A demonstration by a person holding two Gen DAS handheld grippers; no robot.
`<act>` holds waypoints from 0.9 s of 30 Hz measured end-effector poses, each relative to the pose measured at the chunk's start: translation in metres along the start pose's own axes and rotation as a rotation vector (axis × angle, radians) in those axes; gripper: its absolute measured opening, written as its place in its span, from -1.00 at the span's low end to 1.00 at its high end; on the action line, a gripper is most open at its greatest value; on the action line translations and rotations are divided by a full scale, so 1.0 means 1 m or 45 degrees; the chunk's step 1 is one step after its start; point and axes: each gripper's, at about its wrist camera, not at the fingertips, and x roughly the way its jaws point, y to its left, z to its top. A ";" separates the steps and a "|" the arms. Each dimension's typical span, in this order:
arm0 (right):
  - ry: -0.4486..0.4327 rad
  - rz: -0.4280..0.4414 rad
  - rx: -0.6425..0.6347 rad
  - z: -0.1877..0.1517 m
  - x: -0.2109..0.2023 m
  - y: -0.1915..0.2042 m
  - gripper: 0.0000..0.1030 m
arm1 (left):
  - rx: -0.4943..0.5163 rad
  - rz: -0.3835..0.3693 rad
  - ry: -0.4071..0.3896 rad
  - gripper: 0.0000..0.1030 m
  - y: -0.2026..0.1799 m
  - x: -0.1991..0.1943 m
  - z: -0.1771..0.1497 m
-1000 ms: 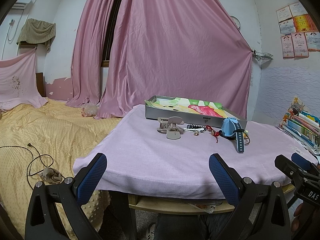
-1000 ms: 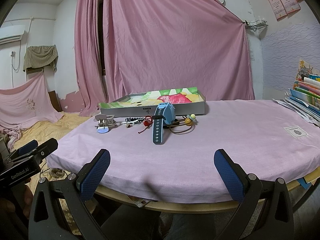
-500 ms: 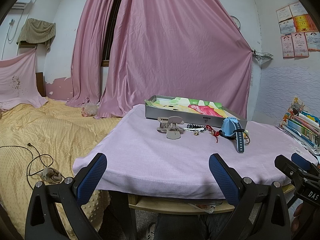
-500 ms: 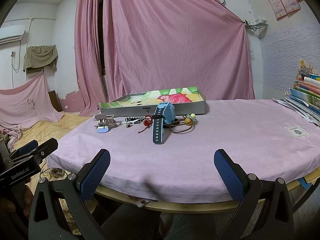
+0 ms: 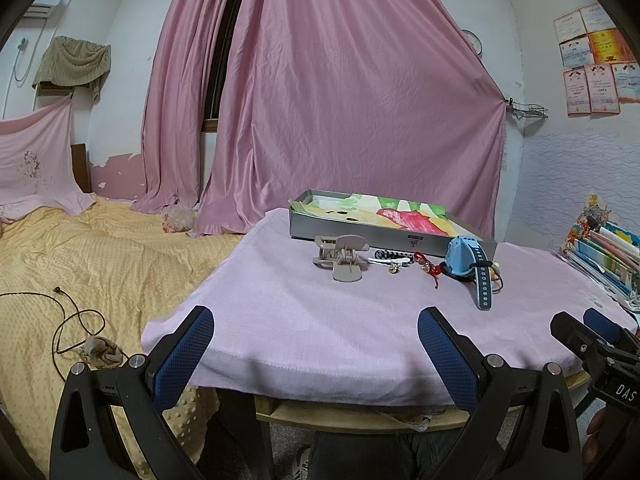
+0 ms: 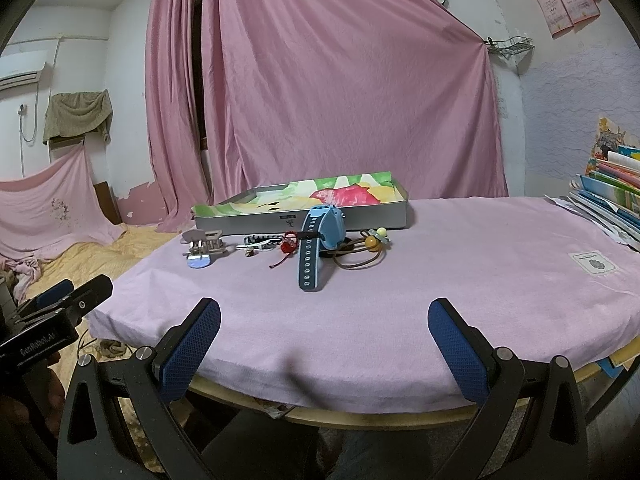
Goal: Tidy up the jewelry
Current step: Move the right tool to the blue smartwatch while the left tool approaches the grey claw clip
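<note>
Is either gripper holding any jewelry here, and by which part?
Nothing is held. The left gripper and right gripper are both open and empty at the table's near edge, short of the blue watch.

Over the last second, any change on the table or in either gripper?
No visible change. The left gripper and right gripper are both open and empty at the near edge of the pink-clothed table. The blue strap watch, beige hair claw clip and grey shallow tray with colourful lining lie as before.
</note>
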 end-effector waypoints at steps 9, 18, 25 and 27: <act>-0.016 -0.041 -0.025 0.018 0.019 -0.006 0.98 | 0.009 0.019 0.029 0.99 0.002 0.031 0.017; 0.005 -0.044 -0.067 0.048 0.052 -0.007 0.98 | 0.010 0.008 0.106 0.99 0.004 0.071 0.046; 0.090 -0.047 -0.066 0.074 0.086 -0.008 0.98 | -0.011 -0.021 0.211 0.99 0.002 0.108 0.062; 0.129 -0.038 -0.063 0.079 0.098 -0.008 0.98 | -0.013 -0.029 0.251 0.99 0.000 0.120 0.064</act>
